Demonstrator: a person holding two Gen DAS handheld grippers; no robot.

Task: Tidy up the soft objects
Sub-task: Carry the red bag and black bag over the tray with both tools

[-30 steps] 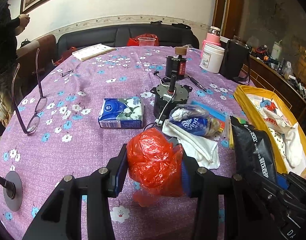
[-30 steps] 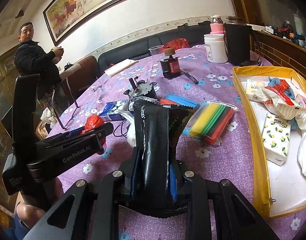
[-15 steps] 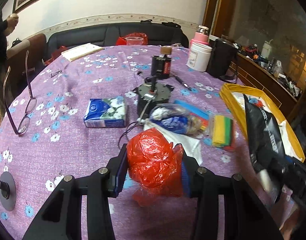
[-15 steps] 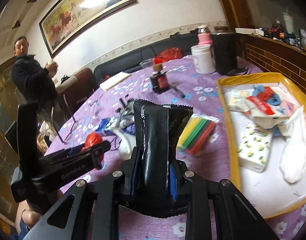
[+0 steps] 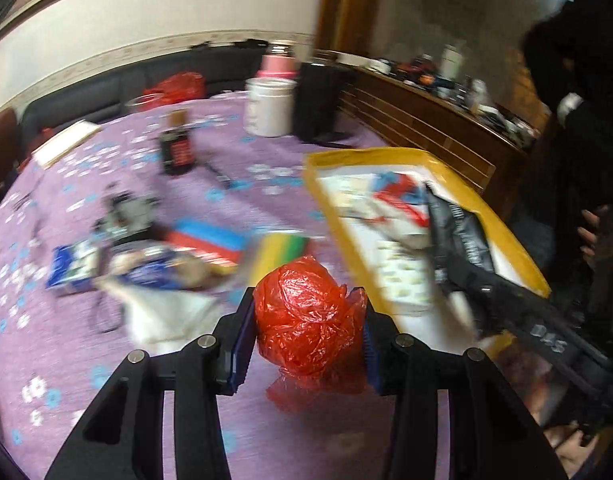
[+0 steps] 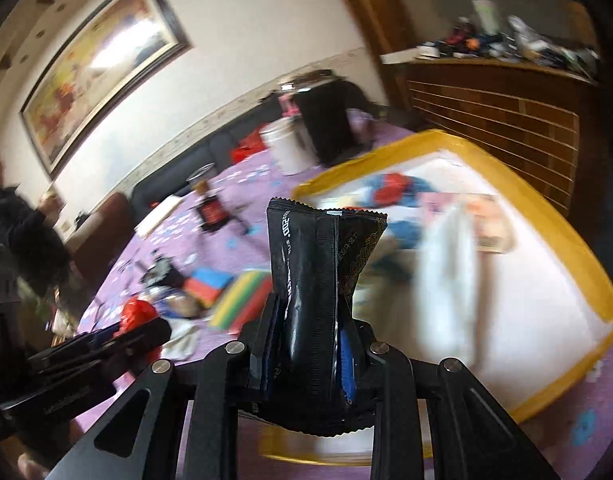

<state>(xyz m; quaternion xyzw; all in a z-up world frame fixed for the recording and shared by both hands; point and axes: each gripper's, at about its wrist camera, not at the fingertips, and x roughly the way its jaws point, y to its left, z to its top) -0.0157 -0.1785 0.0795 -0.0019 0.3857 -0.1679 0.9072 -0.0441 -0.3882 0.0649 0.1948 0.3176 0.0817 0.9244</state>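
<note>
My left gripper (image 5: 304, 330) is shut on a crumpled red plastic bag (image 5: 306, 320), held above the purple flowered tablecloth just left of the yellow tray (image 5: 502, 232). My right gripper (image 6: 306, 340) is shut on a black foil pouch (image 6: 318, 280) that stands upright between its pads, over the near left rim of the same yellow tray (image 6: 546, 216). In the left wrist view the black pouch (image 5: 458, 248) and the right gripper hang over the tray. The tray holds tissue packs, a white cloth and red-and-blue soft items. Both views are motion-blurred.
On the tablecloth (image 5: 106, 360) lie a blue tissue pack (image 5: 72, 268), a bagged bundle on a white cloth (image 5: 162, 272), colored strips (image 5: 284, 246), a white jar (image 5: 268, 108) and a dark bottle (image 5: 178, 148). A person (image 6: 22, 236) stands at far left.
Both grippers have swept right toward the yellow tray, which now fills much more of each view. The right gripper with the black pouch went from over the tablecloth to over the tray. Both grips are unchanged.
</note>
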